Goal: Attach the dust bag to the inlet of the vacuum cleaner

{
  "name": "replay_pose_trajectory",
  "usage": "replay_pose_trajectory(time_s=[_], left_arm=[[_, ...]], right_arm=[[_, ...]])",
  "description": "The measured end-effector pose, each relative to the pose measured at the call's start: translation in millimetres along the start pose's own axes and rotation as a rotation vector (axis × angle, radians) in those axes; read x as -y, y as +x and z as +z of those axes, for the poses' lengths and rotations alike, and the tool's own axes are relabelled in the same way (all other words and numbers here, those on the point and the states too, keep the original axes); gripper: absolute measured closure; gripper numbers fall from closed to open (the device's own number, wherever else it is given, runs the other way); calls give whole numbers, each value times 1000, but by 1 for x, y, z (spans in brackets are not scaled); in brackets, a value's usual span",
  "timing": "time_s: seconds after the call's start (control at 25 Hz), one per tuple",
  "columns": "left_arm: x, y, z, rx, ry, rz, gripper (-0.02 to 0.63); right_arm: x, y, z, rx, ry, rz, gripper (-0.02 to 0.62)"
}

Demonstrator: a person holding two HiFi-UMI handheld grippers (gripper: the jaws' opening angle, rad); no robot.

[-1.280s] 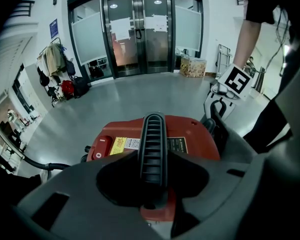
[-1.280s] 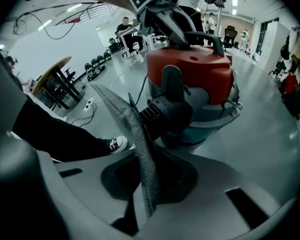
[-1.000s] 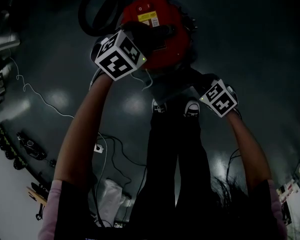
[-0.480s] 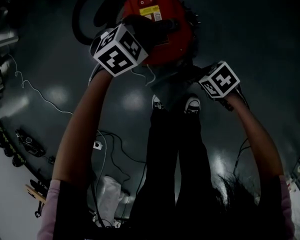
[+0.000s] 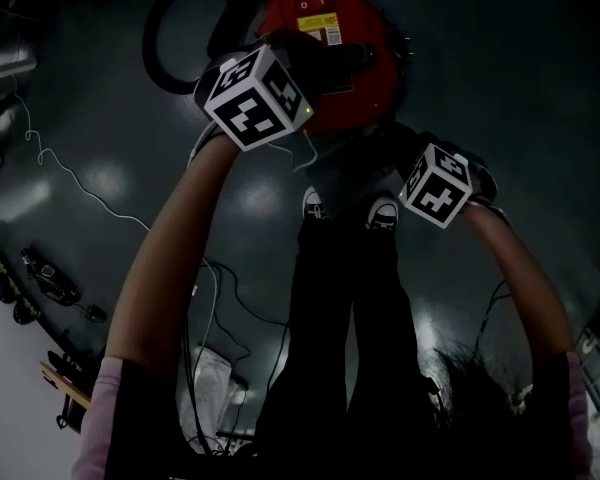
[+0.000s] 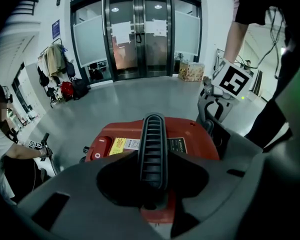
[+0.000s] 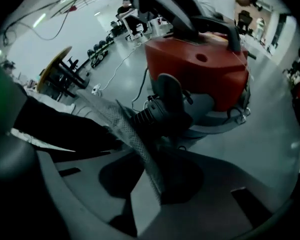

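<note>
Fitting step: left claw point(image 6: 154, 160) pinches handle point(image 6: 152, 131) atop vacuum point(image 5: 352, 68). Right claw point(image 7: 155, 171), jaws just been opening, loosely straddles bag point(image 7: 117, 120) edge beside inlet point(image 7: 160, 109). Next, likely: regrip bag, push its mouth onto inlet.

Vacuum cleaner point(image 5: 330, 58): set on the floor point(image 5: 500, 88) at 12 o'clock from the person's shoes point(image 5: 315, 205) in the head view.
Hose point(image 5: 150, 38): looped on the floor at 10 o'clock from the vacuum cleaner, just beside it.
Handle point(image 6: 152, 134): on top of the vacuum cleaner, clasped between the jaws of the left gripper point(image 6: 152, 169).
Right gripper point(image 7: 155, 179): held at 5 o'clock from the vacuum cleaner; its jaws have just been opening.
Dust bag point(image 7: 121, 124): its edge is laid between the right gripper's jaws, running toward 11 o'clock.
Inlet point(image 7: 167, 96): low on the vacuum cleaner's side, at 12 o'clock from the right gripper's jaws, behind the dust bag.
Cable point(image 5: 80, 183): trailed over the floor at 9 o'clock from the shoes.
</note>
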State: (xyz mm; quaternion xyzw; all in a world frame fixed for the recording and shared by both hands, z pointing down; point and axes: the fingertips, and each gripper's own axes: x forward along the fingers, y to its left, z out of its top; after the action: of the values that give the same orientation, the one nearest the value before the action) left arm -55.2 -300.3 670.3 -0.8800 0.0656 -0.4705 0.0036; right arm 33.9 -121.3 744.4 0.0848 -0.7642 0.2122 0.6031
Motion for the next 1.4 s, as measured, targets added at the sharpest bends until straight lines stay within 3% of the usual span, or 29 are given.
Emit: replay_pose_trajectory(time_s=[0.16, 0.32, 0.44, 0.52, 0.68, 0.76, 0.8, 0.84, 0.96, 1.0, 1.08, 1.24, 1.28, 1.32, 1.36, 1.4], left_arm=[[0, 0, 1, 12, -3, -2, 463], [0, -3, 2, 22, -3, -7, 463], [0, -5, 3, 28, -3, -10, 463], [1, -5, 3, 33, -3, -11, 463], [1, -3, 2, 42, -4, -10, 465], [0, -3, 2, 44, -7, -8, 463], [0, -3, 2, 44, -8, -8, 463], [-1, -3, 2, 43, -9, -9, 463], [1, -4, 4, 42, -11, -13, 465], [1, -5, 4, 42, -12, -13, 465], [0, -6, 4, 40, -12, -12, 464], [1, -6, 5, 38, -15, -15, 465], [1, -6, 6, 39, -15, -17, 465], [1, -6, 6, 39, -14, -17, 465], [0, -6, 5, 38, -14, -16, 465], [0, -6, 5, 36, -14, -15, 465]], right_arm=[[-3, -11, 1, -8, -144, -60, 502], [-8, -21, 7, -25, -351, -160, 502], [-16, -24, 16, -35, -423, -164, 503], [-15, -23, 20, -20, -309, -112, 523], [-7, -25, 24, 77, 175, 63, 523], [-3, -26, 25, 121, 379, 104, 523], [-2, -27, 26, 131, 431, 97, 523], [-3, -29, 27, 123, 402, 59, 523], [-10, -28, 32, 10, 23, -152, 537], [-11, -27, 33, -17, -24, -186, 535], [-9, -26, 34, -1, 67, -170, 528], [2, -27, 30, 171, 570, 20, 506], [4, -29, 29, 194, 648, 50, 505], [4, -30, 30, 202, 669, 58, 505], [3, -31, 32, 195, 619, 45, 505], [1, -31, 33, 173, 492, 12, 505]])
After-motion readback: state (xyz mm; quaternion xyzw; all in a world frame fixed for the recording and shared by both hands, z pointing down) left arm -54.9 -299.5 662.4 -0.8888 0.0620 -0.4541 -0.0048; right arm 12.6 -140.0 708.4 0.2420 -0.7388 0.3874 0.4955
